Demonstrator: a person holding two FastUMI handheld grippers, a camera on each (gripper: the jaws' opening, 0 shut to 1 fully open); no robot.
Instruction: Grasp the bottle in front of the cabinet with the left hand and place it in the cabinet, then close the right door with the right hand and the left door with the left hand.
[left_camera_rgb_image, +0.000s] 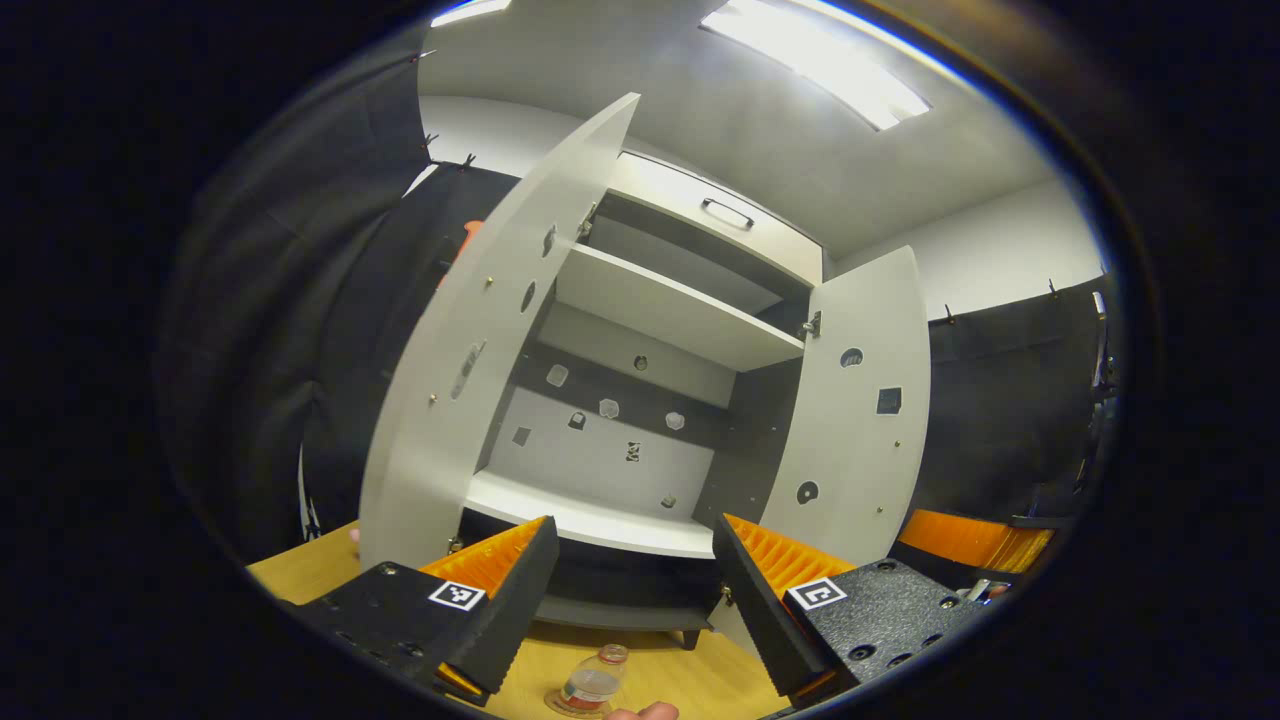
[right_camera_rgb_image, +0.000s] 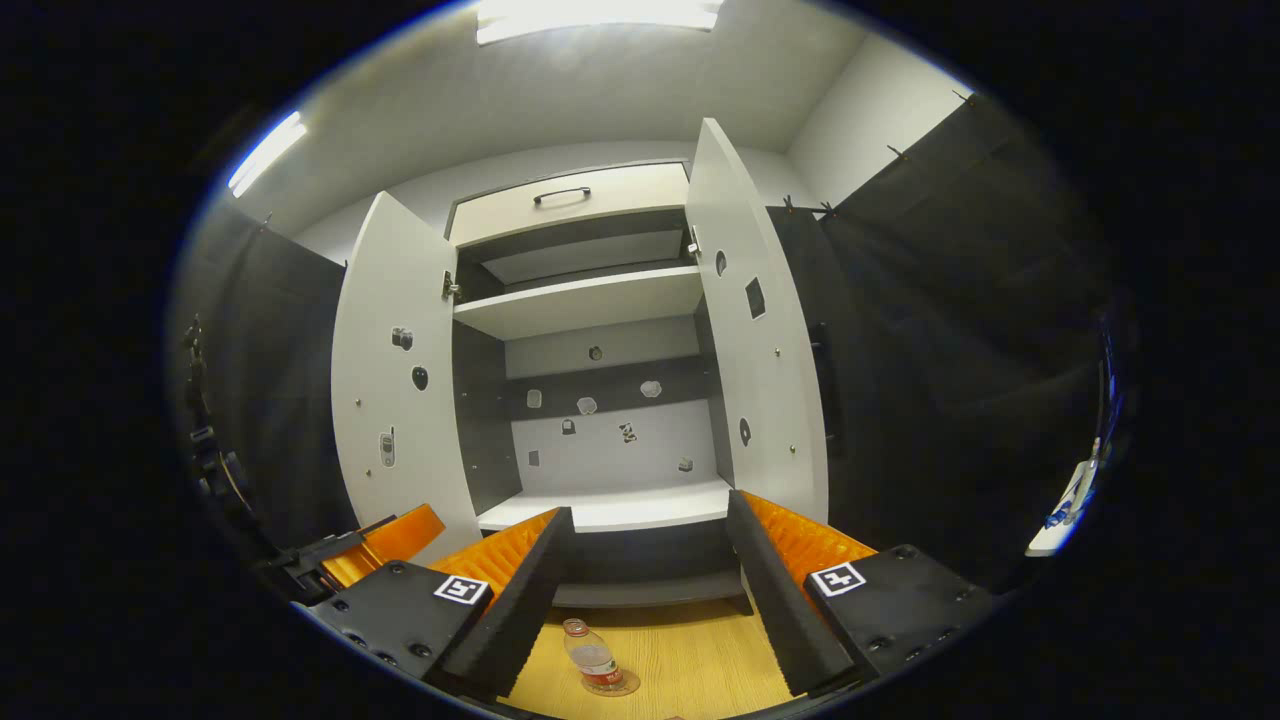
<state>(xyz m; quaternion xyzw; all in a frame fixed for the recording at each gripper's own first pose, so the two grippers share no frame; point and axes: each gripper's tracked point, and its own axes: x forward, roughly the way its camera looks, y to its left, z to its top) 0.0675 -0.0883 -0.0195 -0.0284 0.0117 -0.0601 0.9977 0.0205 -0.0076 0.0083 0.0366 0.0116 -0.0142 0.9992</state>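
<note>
A small clear bottle (left_camera_rgb_image: 593, 684) with a red cap and red label stands upright on the wooden table in front of the cabinet (left_camera_rgb_image: 640, 420); the right gripper view has the same bottle (right_camera_rgb_image: 593, 657) low in the middle. Both cabinet doors are swung wide: the left door (left_camera_rgb_image: 470, 360) and the right door (left_camera_rgb_image: 860, 410). My left gripper (left_camera_rgb_image: 635, 590) is open above and short of the bottle, holding nothing. In its own view my right gripper (right_camera_rgb_image: 650, 590) is open too, empty, with the bottle below it. The other gripper (right_camera_rgb_image: 370, 545) shows at lower left of the right gripper view.
The cabinet has a white lower shelf (right_camera_rgb_image: 610, 510), an upper shelf (right_camera_rgb_image: 580, 300) and a drawer with a handle (right_camera_rgb_image: 560, 195) on top. The wooden table (right_camera_rgb_image: 690, 660) runs under its short legs. Black cloth walls stand on both sides. A fingertip (left_camera_rgb_image: 645, 712) shows at the bottom edge.
</note>
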